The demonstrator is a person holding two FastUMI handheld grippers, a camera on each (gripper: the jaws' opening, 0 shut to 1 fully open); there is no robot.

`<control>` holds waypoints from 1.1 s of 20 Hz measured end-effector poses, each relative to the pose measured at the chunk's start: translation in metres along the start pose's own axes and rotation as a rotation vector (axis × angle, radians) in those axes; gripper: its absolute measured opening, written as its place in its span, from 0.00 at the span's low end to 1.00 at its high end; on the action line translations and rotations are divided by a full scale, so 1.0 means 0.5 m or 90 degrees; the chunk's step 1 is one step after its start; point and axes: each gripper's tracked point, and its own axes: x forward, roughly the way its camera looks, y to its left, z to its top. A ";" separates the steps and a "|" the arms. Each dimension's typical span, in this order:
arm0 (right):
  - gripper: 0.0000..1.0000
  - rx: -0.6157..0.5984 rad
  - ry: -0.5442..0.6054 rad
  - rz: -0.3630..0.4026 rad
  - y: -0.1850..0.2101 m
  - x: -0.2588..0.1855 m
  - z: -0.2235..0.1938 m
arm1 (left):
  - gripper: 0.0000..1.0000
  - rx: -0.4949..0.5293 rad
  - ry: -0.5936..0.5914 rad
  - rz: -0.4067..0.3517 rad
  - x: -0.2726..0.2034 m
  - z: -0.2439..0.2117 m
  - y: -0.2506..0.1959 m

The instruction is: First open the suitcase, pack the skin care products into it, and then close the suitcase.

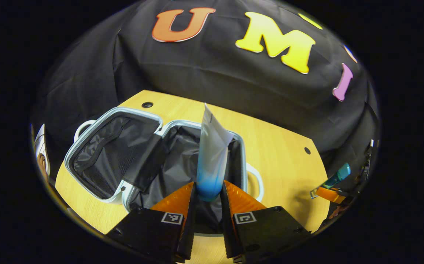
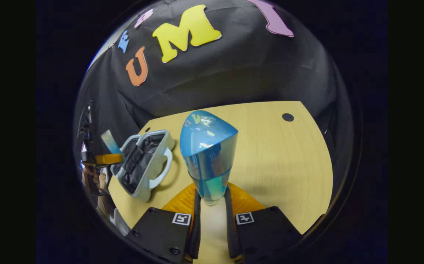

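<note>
Between our left claw (image 1: 208,190) fingers we pinch a white-and-blue cream tube (image 1: 212,154), its crimped end up, right over the open suitcase (image 1: 153,157) ahead on the bench (image 1: 281,146). Our right claw (image 2: 212,200) is closed on a blue bottle (image 2: 208,154), well right of the case. Opening looks done; both products remain unpacked, and closing is left.

No legible text, brand or number can be made out. Small print is seen on the blue bottle (image 2: 208,154), but it is too blurred to be read.
</note>
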 end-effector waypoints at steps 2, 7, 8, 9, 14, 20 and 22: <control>0.26 0.014 0.009 0.015 0.032 -0.034 0.011 | 0.36 -0.042 0.073 -0.012 0.027 -0.035 0.030; 0.28 0.046 0.010 0.015 0.073 -0.098 0.040 | 0.37 -0.090 0.295 0.005 0.081 -0.138 0.129; 0.28 0.057 0.017 0.016 0.081 -0.103 0.040 | 0.37 -0.091 0.318 0.014 0.081 -0.142 0.138; 0.28 0.059 0.022 0.017 0.085 -0.105 0.040 | 0.37 -0.084 0.317 0.018 0.091 -0.135 0.140; 0.28 0.009 0.043 0.027 0.134 -0.102 0.051 | 0.49 -0.088 0.379 0.025 0.106 -0.154 0.150; 0.25 -0.102 0.125 0.103 0.330 -0.039 0.061 | 0.82 -0.146 0.320 -0.021 0.074 -0.128 0.100; 0.27 -0.134 0.162 0.124 0.389 -0.010 0.045 | 0.84 -0.172 0.289 -0.048 0.037 -0.114 0.085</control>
